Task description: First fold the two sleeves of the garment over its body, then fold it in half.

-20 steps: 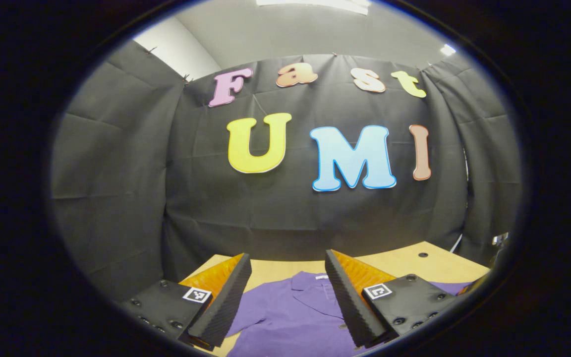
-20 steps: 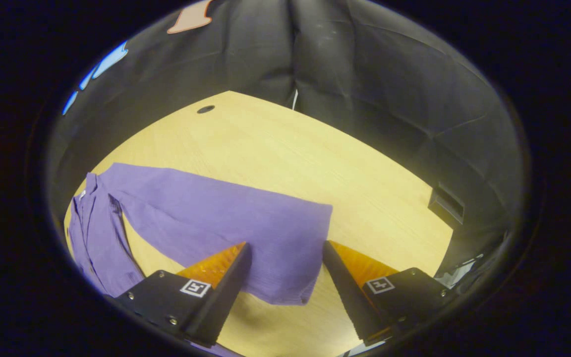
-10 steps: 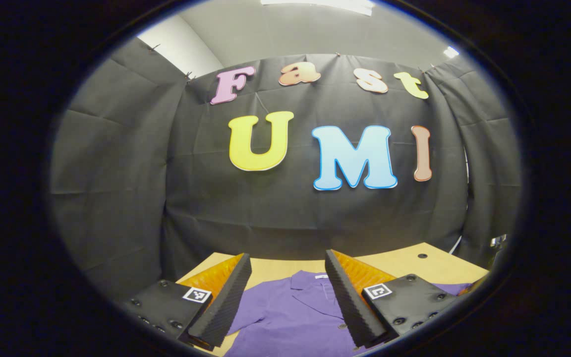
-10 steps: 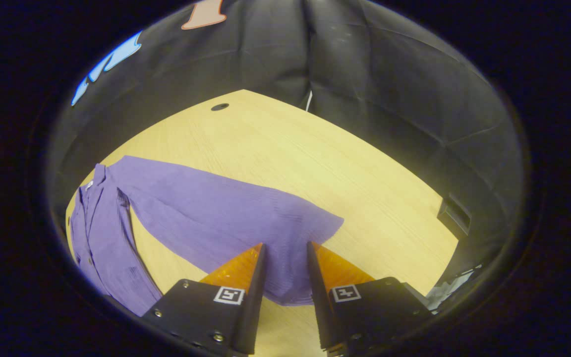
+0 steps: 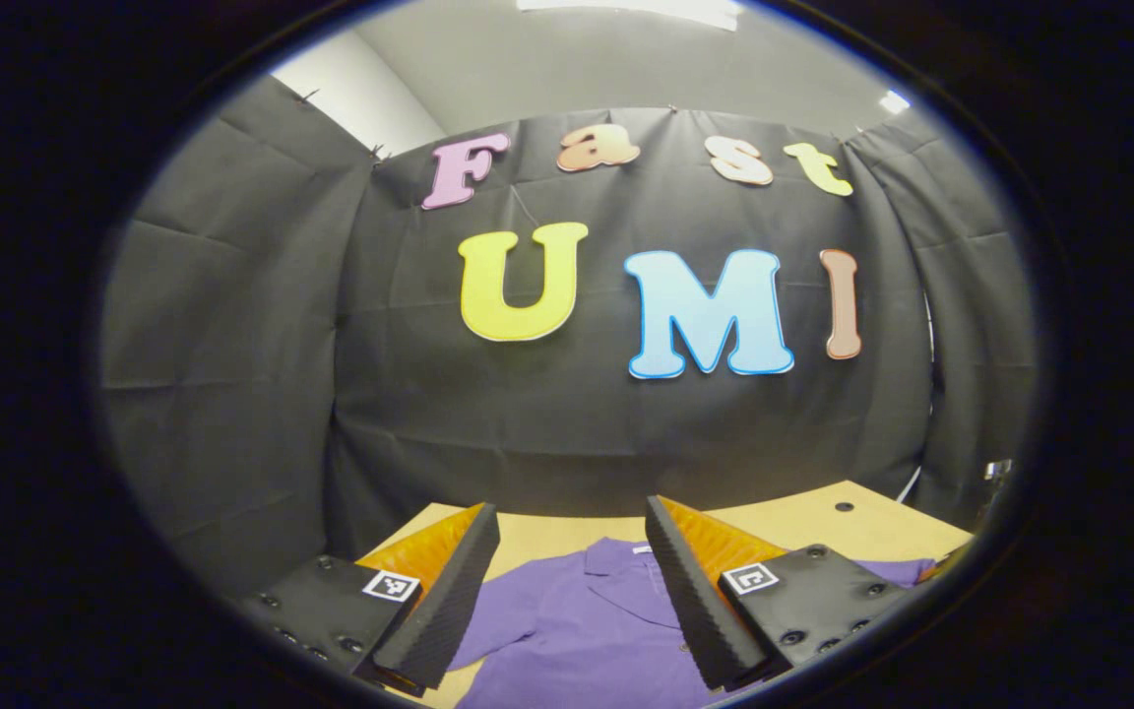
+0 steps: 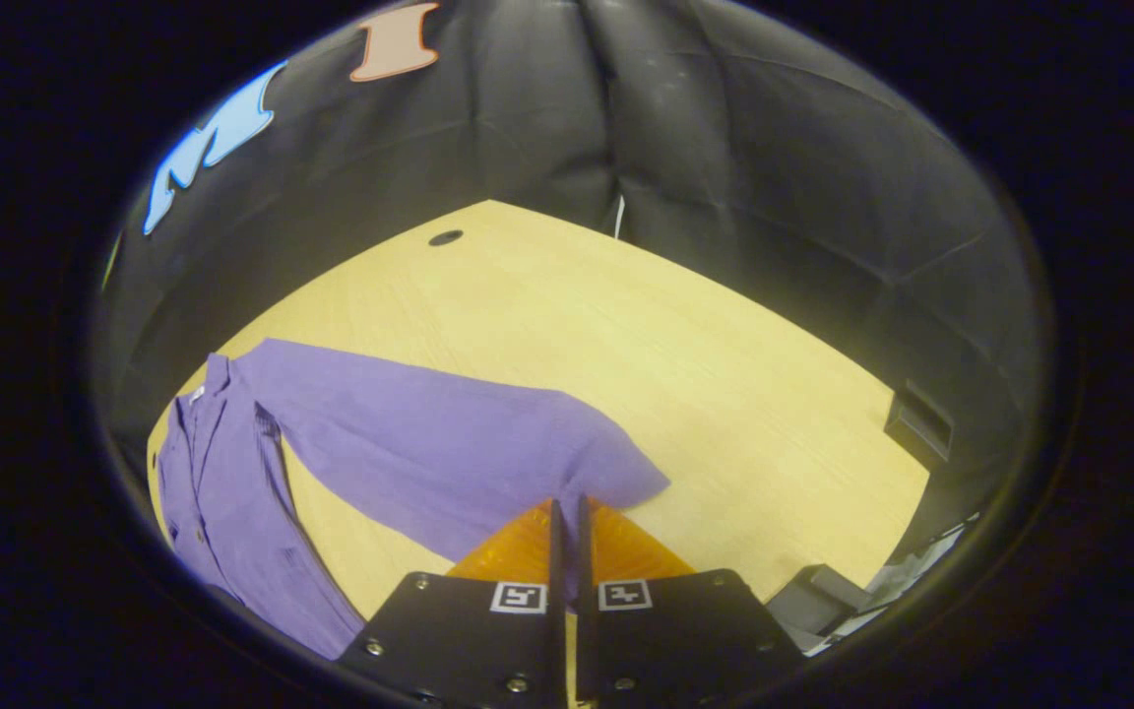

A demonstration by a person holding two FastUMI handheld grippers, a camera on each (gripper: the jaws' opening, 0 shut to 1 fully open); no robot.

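Pale wooden worktop (image 6: 724,374) carries the purple garment (image 6: 222,492); right claw (image 6: 568,517) pinches its sleeve (image 6: 449,448) cuff for folding, while left claw (image 5: 567,581) hovers wide above the collar (image 5: 626,566).

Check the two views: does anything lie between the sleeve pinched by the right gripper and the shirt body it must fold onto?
Nothing visible does. The right gripper pinches the sleeve; only bare table separates it from the shirt body.

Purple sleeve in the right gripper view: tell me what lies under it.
The sleeve lies on the wooden table, stretched out from the shirt body. Its cuff end is pinched in the right gripper; anything beneath the cloth is covered.
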